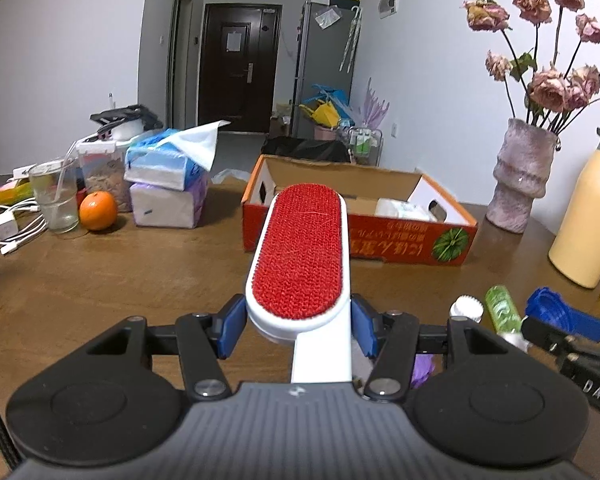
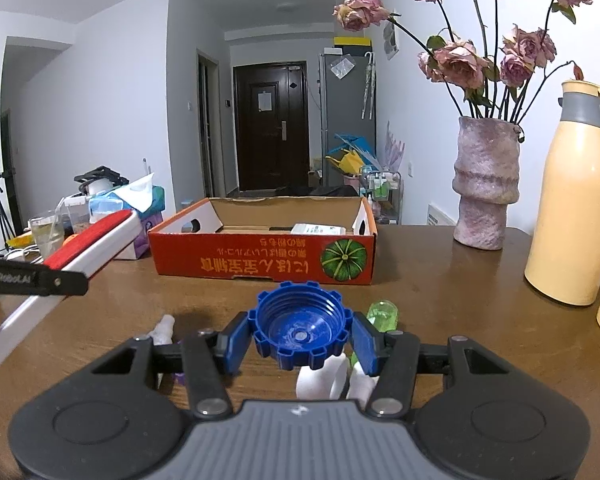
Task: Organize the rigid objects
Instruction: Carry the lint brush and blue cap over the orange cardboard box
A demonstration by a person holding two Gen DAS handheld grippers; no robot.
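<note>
One lint brush [image 1: 300, 248] and one blue cap [image 2: 300, 326], each pinched in its hand-held gripper.

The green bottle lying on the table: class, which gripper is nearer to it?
Right. The right gripper, holding the blue cap, sits just beside the green bottle. The left gripper, holding the lint brush, is farther off.

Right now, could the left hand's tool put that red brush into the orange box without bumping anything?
Probably yes. The left gripper has its fingers shut on the lint brush, held above the table. The open-topped cardboard box lies straight ahead with nothing standing between.
</note>
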